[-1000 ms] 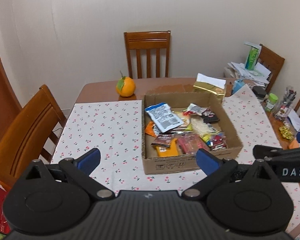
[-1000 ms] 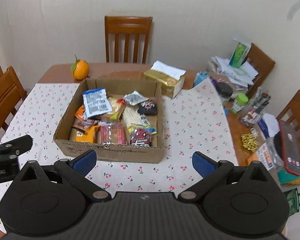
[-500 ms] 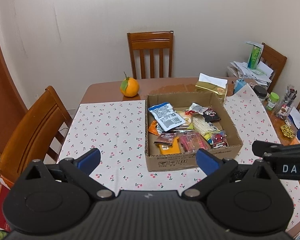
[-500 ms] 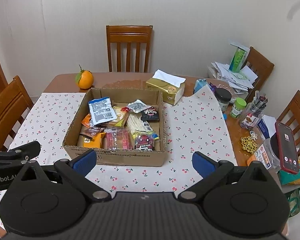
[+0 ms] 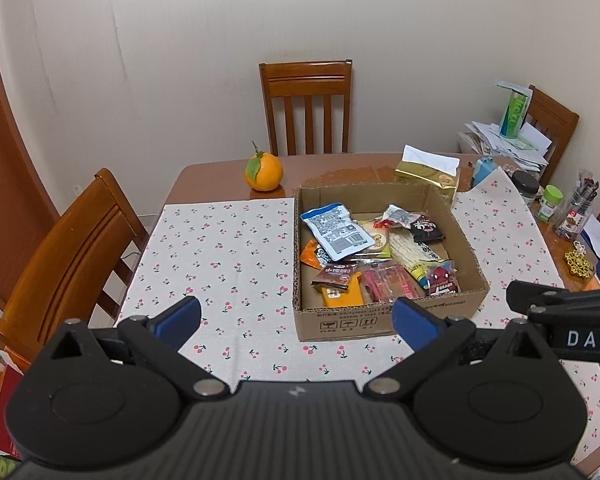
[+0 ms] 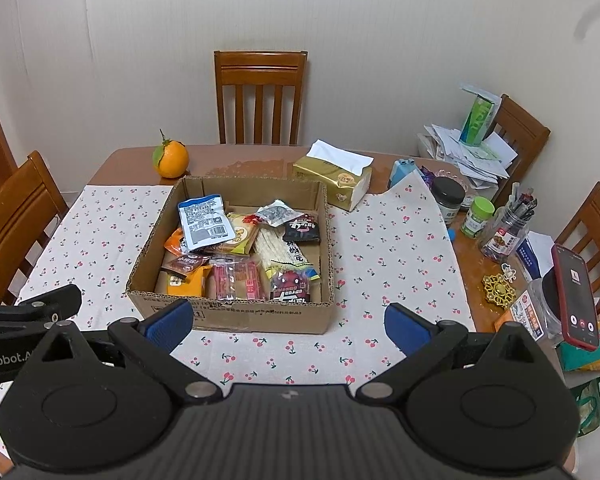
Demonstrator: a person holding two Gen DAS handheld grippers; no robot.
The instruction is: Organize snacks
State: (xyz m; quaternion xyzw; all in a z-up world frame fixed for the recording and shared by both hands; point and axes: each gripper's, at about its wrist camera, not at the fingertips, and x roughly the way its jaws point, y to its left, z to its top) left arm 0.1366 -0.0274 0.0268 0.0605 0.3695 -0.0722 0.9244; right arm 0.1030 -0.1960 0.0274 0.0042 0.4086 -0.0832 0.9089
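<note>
Both claws hang spread wide and empty above the near edge of a brown wooden worktop laid with white cherry-print cloth: left claw [image 5: 296, 318] with the right claw [image 6: 288, 322] alongside it. Just ahead of both sits a shallow open brown cardboard box [image 6: 236, 318], its floor covered with loose snack packets lying flat and overlapping. On top at the far left of the heap is a blue-and-white foil pouch [image 5: 336, 230]; a long pale yellow noodle-like pack [image 6: 282, 252] runs down the middle, a small black sachet [image 6: 302, 230] lies beyond it, and a red-striped wrapper [image 6: 236, 280] and an orange packet [image 5: 340, 296] lie nearest the claws. About a dozen packets show, though overlap makes the count unsure.

Judged by looks, these are light, crinkly and slippery, their contents likely brittle, so a crimped end seam seems the safest hold. With all snacks in the box, the scene fits either a heap awaiting sorting or one already gathered.

Beyond the box: one leafy orange fruit [image 5: 264, 172], one gold tissue pack [image 6: 334, 180].
</note>
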